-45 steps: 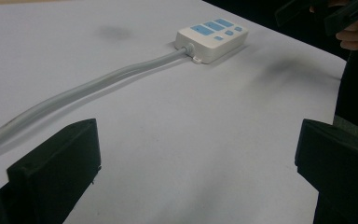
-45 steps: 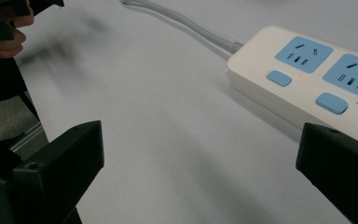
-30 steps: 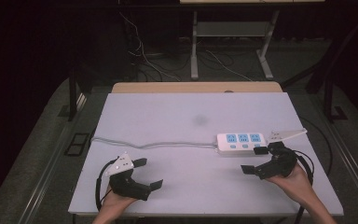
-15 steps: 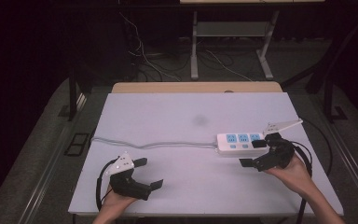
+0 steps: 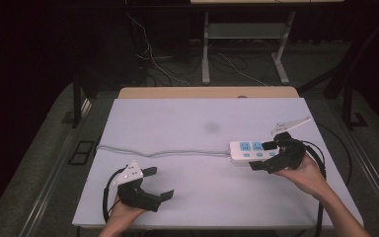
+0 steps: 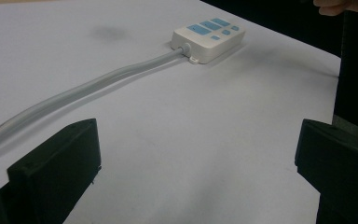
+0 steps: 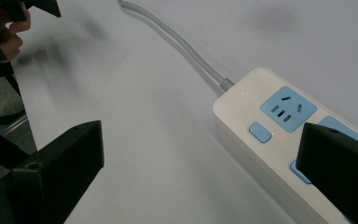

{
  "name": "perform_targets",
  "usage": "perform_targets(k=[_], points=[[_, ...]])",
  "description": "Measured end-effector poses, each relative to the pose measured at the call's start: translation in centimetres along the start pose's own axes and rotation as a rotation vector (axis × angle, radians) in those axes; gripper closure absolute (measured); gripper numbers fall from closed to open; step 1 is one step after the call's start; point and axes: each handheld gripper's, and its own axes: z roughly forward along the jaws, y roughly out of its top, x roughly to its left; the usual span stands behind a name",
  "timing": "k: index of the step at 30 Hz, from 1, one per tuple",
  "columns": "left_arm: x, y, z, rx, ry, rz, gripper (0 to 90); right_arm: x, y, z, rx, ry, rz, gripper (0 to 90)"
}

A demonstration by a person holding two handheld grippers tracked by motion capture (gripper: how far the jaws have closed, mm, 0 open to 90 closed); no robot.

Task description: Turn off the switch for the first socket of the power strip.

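White bench (image 5: 202,197) is filling the middle of the high view, dark floor all round it.

Power strip (image 5: 253,149) is lying flat at centre right of that frame, white with blue sockets, its grey cable (image 5: 163,153) trailing left across the bench toward the left edge.

Right gripper (image 5: 265,157) is sitting at centre right, right at the strip's near end. Its fingers are standing spread wide. In the right gripper view one finger (image 7: 340,170) is overlapping the strip (image 7: 270,135) at lower right, the other (image 7: 60,163) is standing over bare bench at lower left; whether either is touching the strip, cannot tell. A small red light is showing beside a blue button.

Left gripper (image 5: 158,185) is resting at lower left of the high view, well apart from the strip, fingers spread and holding nothing. In the left gripper view the strip (image 6: 209,37) is lying at upper centre, cable (image 6: 98,81) running down to the left edge.
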Motion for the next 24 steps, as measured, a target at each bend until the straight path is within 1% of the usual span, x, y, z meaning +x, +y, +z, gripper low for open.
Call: perform_targets(k=[4, 11, 15, 24], points=[[0.0, 0.0, 0.0, 0.000, -0.003, 0.001, 0.0, -0.2, 0.6, 0.3, 0.013, 0.001, -0.011, 0.5], [0.0, 0.0, 0.0, 0.001, -0.003, 0.001, 0.0, -0.5, 1.5, 0.7, 0.028, -0.001, -0.017, 0.5], [0.0, 0.0, 0.0, 0.003, -0.003, 0.001, 0.0, -0.8, 1.9, 1.4, 0.052, -0.003, -0.017, 0.5], [0.0, 0.0, 0.0, 0.006, -0.003, 0.002, 0.0, -1.4, 2.7, 2.5, 0.079, -0.006, -0.009, 0.6]])
